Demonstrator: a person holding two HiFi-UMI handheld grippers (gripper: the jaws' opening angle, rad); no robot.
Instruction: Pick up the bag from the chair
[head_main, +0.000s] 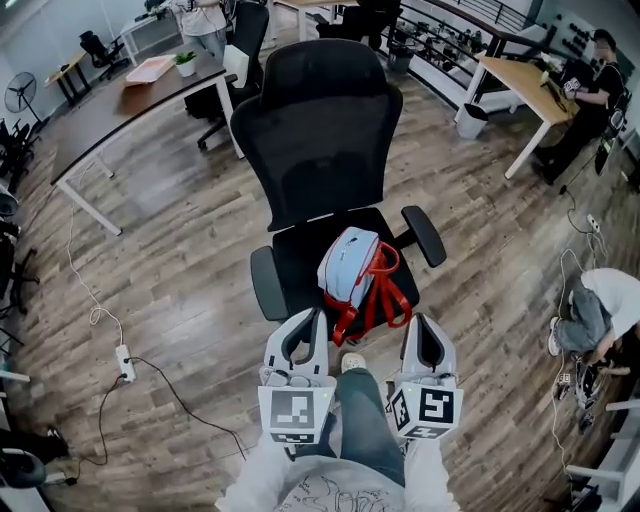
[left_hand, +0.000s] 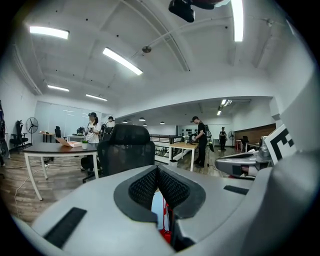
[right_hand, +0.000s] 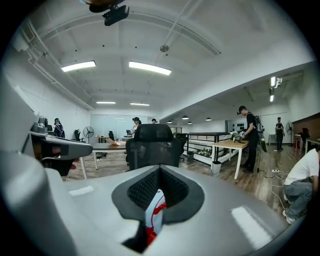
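**Item: bag** (head_main: 352, 264). Pale blue and white with red straps. It lies on the seat of a black mesh chair (head_main: 320, 130), toward the seat's front right, between the two armrests. The red straps trail over the front edge of the seat.

**Position relative to the claws.** The bag is just ahead of both claws and between their lines.
- The left claw (head_main: 307, 318) points at the seat's front edge, beside the strap ends and apart from the bag body.
- The right claw (head_main: 425, 322) sits to the right of the straps, near them but clear.

**Claw state.**
- Left claw (left_hand: 158, 169): pads closed tip to tip, nothing gripped.
- Right claw (right_hand: 159, 169): the same, closed on itself and empty.

**Writing.** Each claw's marker cube (head_main: 296, 415) shows black-and-white square patterns only. Any label on the bag is too small to make out.

**Hidden or partial.**
- In the gripper views the bag (left_hand: 156, 206) (right_hand: 154, 210) shows only as a blue and red sliver through the hollow behind the pads.
- The chair (left_hand: 126, 150) (right_hand: 154, 145) rises beyond each claw.
- The seat hides the chair's base in the head view.
- A dark worktop (head_main: 110, 110) at the left is cut off by the frame.
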